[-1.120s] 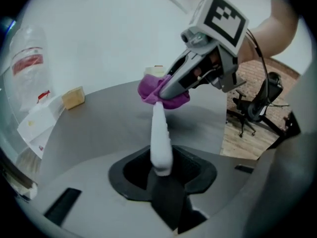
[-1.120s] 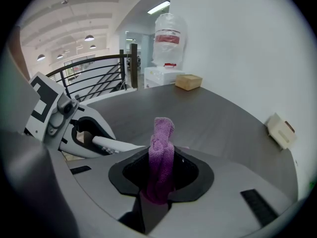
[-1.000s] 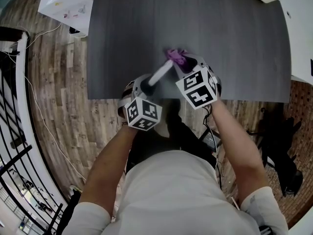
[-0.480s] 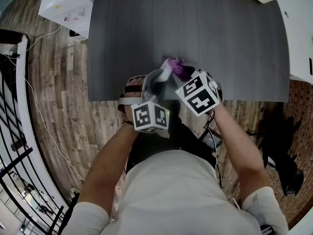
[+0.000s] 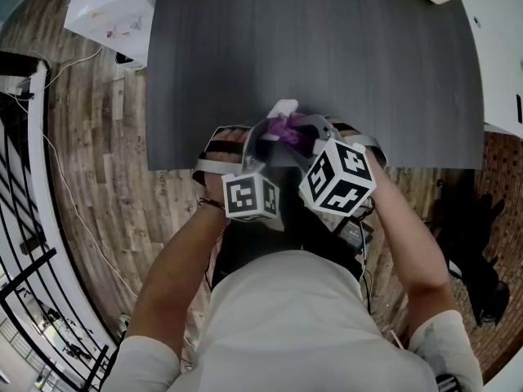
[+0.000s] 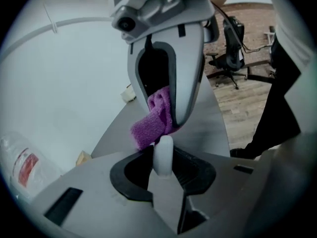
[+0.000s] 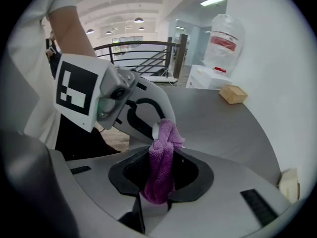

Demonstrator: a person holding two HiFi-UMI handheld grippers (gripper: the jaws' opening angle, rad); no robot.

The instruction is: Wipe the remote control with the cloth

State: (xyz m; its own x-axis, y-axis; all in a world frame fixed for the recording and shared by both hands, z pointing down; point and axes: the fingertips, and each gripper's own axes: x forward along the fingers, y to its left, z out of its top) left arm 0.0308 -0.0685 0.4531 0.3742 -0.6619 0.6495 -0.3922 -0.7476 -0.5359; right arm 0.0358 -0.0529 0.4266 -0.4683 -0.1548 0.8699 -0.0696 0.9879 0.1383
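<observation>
Your two forearms come up from the bottom of the head view and meet over the near edge of the worktop (image 5: pixel 327 47). The two marker cubes sit side by side, both tools pointing down and away from you. Your left hand (image 5: pixel 219 163) wraps its handle just beside the right tool.

Your left hand-held gripper (image 6: pixel 163 170) is pinching the remote (image 6: pixel 163 153), which stands up between the jaws with its rounded white end pointing at the other tool. Your right hand-held gripper (image 7: pixel 159 182) is clamped on the cloth (image 7: pixel 161 160). The cloth rises as a purple bunched strip from the jaws, and its top reaches the remote's end. Remote and cloth are both held in the air above the worktop edge, between the two tools.

A small box (image 7: pixel 233 93) sits on the far part of the worktop; you cannot see what is in it. A clear bottle (image 7: pixel 225 36) with a red label stands beyond, off the worktop.

The jaws hide most of the remote, so only its tip shows. From the head view it is mostly covered by the tools and the cloth. You cannot tell whether the cloth presses on the tip or only lies against it.
</observation>
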